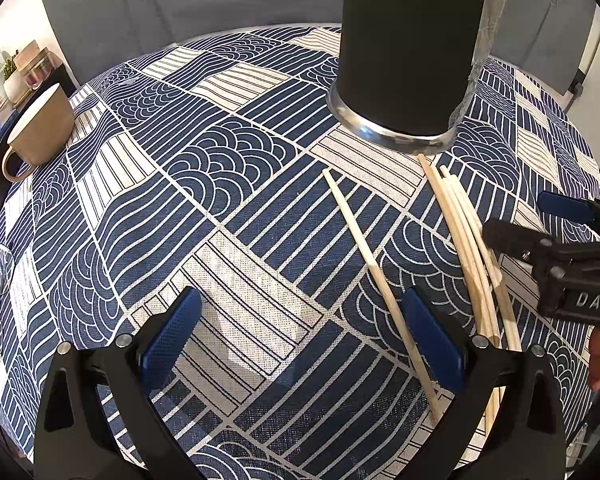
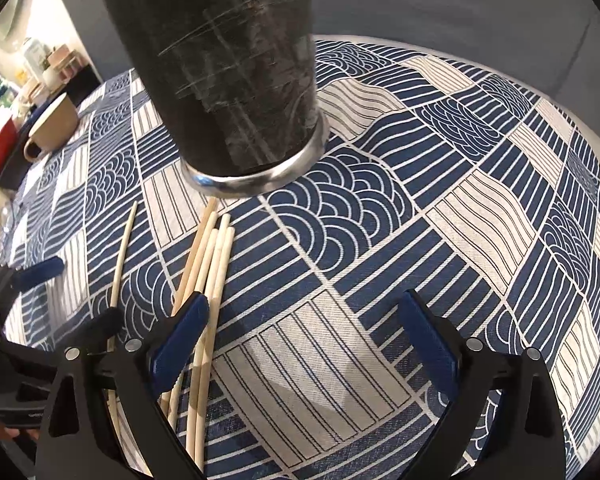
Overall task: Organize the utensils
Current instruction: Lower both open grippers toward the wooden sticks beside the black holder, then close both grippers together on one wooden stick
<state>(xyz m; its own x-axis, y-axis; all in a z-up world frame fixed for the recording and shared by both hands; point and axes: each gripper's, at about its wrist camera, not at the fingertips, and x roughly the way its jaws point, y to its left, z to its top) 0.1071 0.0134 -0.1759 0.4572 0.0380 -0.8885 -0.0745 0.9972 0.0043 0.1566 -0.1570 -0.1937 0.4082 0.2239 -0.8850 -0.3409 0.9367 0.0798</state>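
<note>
Left gripper (image 1: 300,344) and right gripper (image 2: 308,344): both sets of jaws spread wide, nothing clamped, blue textured pads. One pale round chopstick (image 1: 374,268) lies by the left gripper's right pad. Bundle of chopsticks (image 2: 208,276) is crossed by the right gripper's left pad. Ahead: black steel-rimmed cylinder holder (image 2: 228,80) on woven patterned tablecloth (image 2: 440,200). Open cloth is seen rightward. Tan mug (image 1: 40,124) sits at far left edge.
</note>
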